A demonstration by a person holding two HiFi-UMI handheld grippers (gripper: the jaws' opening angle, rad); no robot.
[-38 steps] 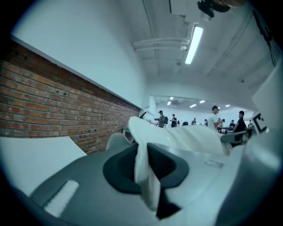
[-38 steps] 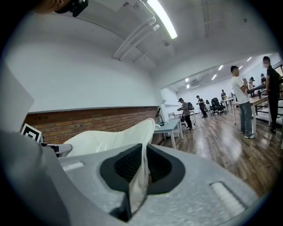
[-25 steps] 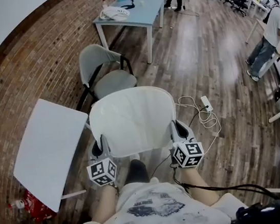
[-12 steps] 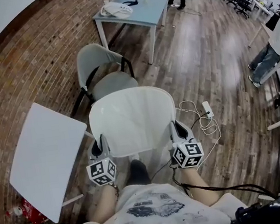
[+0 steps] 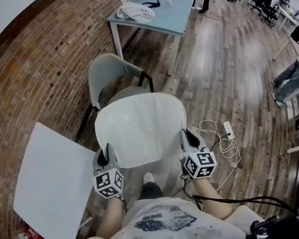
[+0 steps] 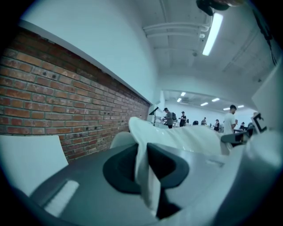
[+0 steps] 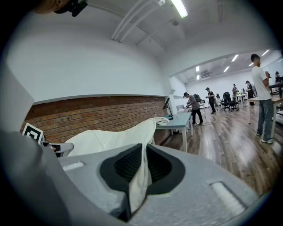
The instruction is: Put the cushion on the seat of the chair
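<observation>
A flat white cushion (image 5: 140, 127) hangs level between my two grippers in the head view. My left gripper (image 5: 108, 156) is shut on its left edge, and the white fabric (image 6: 146, 172) shows pinched between the dark pads in the left gripper view. My right gripper (image 5: 188, 141) is shut on the right edge, where the fabric (image 7: 138, 176) is clamped in the same way. A grey chair (image 5: 111, 74) with black arms stands just beyond the cushion, by the brick wall. The cushion hides most of its seat (image 5: 114, 96).
A white tabletop (image 5: 51, 182) lies at my left. A light blue table (image 5: 162, 12) stands beyond the chair. A white power strip with cable (image 5: 223, 133) lies on the wood floor at the right. People stand far off at the right. A red bottle (image 5: 23, 237) lies by the wall.
Both grippers have carried the cushion forward toward the chair. The chair now lies partly under the cushion's far edge, and the white tabletop has slid back beside me.
</observation>
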